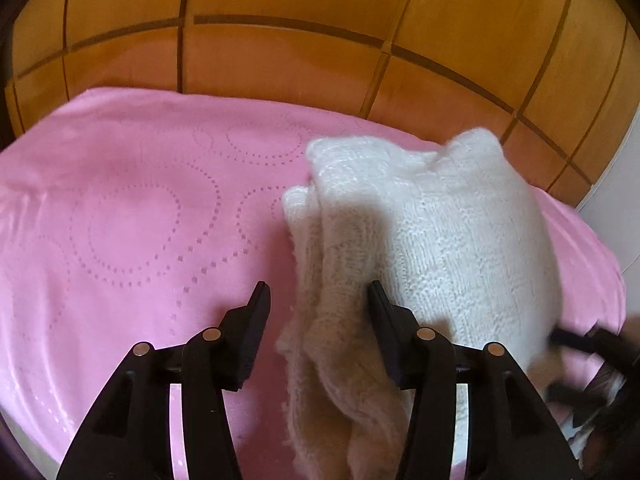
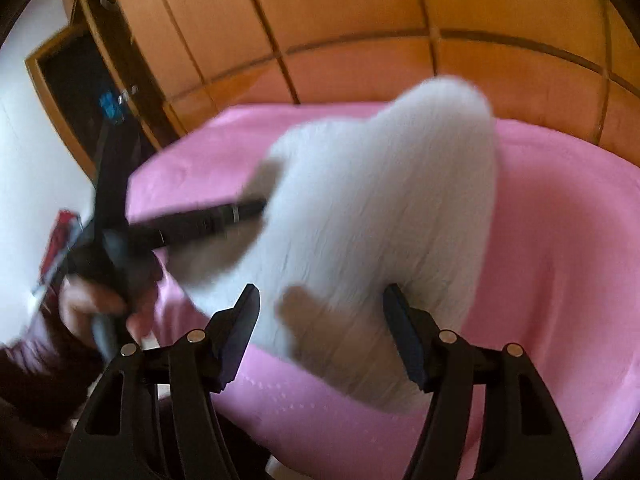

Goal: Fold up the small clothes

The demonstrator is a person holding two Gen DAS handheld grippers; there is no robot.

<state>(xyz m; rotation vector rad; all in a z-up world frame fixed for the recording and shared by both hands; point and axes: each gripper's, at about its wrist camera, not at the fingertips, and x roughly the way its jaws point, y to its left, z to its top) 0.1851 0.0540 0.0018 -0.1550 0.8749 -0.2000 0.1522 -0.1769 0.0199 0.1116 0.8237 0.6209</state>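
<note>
One fluffy white knit garment (image 1: 432,232) lies bunched on the pink blanket (image 1: 132,216). Left gripper (image 1: 316,296) and right gripper (image 2: 320,300) both gape wide, gripping nothing, garment between their fingers.

**Pink blanket on the bed, white knit on top**

So my work surface is a bed covered with a pink blanket (image 1: 132,208), with dotted circle patterns pressed into it. It runs right up to the wooden paneled headboard (image 1: 280,52) behind. The only thing I see lying on it is a fluffy white knit garment (image 1: 460,232), bunched up toward the right side. My right-hand view shows the same knit (image 2: 380,200), just blurry.
</note>
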